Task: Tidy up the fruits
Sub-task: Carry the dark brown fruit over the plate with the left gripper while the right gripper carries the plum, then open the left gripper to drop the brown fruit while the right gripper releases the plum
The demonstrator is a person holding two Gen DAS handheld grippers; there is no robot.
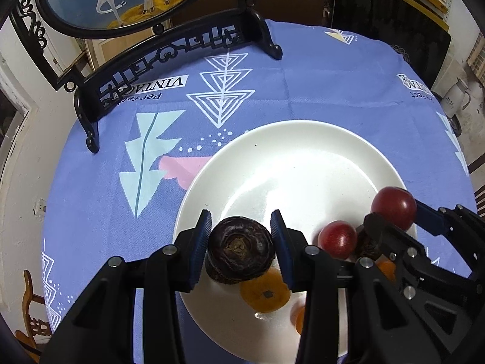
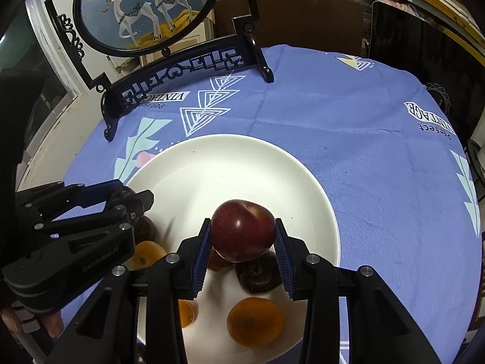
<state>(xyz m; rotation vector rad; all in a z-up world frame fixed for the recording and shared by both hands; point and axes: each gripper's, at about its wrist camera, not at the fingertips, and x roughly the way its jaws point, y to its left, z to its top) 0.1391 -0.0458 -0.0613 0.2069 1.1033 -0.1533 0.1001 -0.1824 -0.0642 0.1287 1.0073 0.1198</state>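
A white plate [image 1: 303,151] lies on the blue cloth and also shows in the right wrist view [image 2: 227,163]. My left gripper [image 1: 241,236] is shut on a dark brown wrinkled fruit [image 1: 241,248] above the plate's near rim. My right gripper [image 2: 242,236] is shut on a red plum [image 2: 242,230] and holds it above the plate; it shows in the left wrist view [image 1: 394,206]. On the plate lie another red plum [image 1: 338,239], oranges [image 1: 263,292] [image 2: 256,321] and a dark fruit [image 2: 257,273].
A black ornate stand [image 1: 169,54] with an oval deer picture [image 2: 148,6] stands at the table's far left. A dark screen [image 1: 388,30] stands at the far right. Blue patterned cloth [image 2: 379,166] covers the round table.
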